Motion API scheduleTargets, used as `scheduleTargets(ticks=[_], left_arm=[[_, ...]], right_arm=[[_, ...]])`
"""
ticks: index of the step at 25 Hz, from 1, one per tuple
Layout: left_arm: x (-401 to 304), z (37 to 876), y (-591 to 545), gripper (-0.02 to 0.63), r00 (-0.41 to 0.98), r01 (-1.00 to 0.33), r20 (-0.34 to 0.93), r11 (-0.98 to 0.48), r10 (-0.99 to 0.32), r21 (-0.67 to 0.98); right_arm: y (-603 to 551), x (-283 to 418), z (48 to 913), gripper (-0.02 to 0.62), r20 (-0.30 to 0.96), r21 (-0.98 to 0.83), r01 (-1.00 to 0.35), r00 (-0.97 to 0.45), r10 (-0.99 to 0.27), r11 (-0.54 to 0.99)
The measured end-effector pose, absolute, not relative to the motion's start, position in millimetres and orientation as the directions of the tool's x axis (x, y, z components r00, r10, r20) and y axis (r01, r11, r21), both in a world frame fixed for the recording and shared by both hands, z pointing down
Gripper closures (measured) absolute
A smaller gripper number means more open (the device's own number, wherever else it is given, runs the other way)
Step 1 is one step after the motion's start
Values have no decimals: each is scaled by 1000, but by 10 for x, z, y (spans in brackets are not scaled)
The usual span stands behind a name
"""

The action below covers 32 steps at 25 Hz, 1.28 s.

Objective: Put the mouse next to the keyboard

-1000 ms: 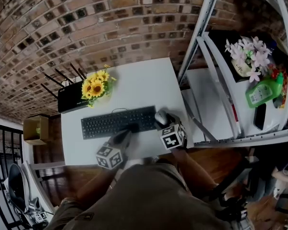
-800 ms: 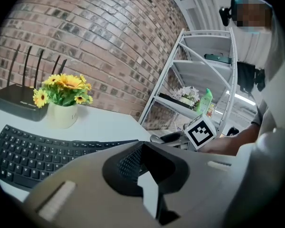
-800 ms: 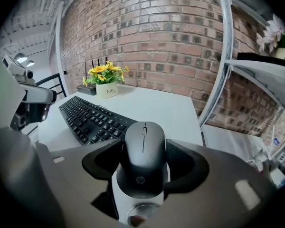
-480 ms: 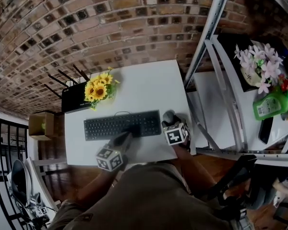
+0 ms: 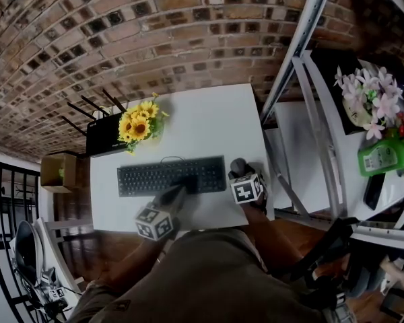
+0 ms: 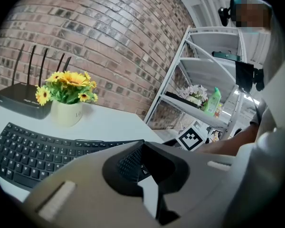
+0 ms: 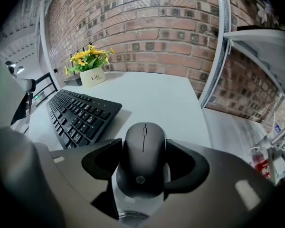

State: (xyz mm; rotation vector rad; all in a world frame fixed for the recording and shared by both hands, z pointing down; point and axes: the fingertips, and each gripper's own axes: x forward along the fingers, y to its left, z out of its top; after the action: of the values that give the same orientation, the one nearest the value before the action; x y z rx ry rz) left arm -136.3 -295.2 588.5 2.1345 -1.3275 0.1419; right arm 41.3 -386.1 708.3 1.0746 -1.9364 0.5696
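The left claw [image 6: 143, 170], its jaws pressed together with nothing between them, hovers at the near edge of the flat black keyboard [image 5: 168, 175] on the white desk [image 5: 188, 123]. Just beside the keyboard's right end, the right claw [image 7: 143, 152] clamps the sides of the rounded black computer mouse [image 7: 143, 175].

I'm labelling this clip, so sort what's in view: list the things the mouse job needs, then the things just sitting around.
Job: mouse, keyboard, right gripper closed on the mouse.
Just there: sunflower pot, router, shelf rack, green bottle, left gripper.
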Motion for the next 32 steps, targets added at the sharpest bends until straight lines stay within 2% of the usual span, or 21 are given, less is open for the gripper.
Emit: scheduleTargets(ticks=[10,18,24,32], left_arm=[[-1363,5880,-2923,604,492,-841,387,-311,-780,443],[-1362,5817,-2838,604,499,-837,367,-327,-785,439],[-1375,5770,-2668,604,510,-829,343,-343,-789,442],[-1469,5712,-2345,604,519,-814,316,-347,-794,466]], right_arm=[[-3857,416,7055,277,824,-9,-852,-304,-479,524],[-3854,402,6793,275,774,29,-853,-311,-552,521],[-3703,302,6482,324,715,76,-842,-328,-618,535],[-3220,51,6180,389,688,67,-814,-381,-617,577]])
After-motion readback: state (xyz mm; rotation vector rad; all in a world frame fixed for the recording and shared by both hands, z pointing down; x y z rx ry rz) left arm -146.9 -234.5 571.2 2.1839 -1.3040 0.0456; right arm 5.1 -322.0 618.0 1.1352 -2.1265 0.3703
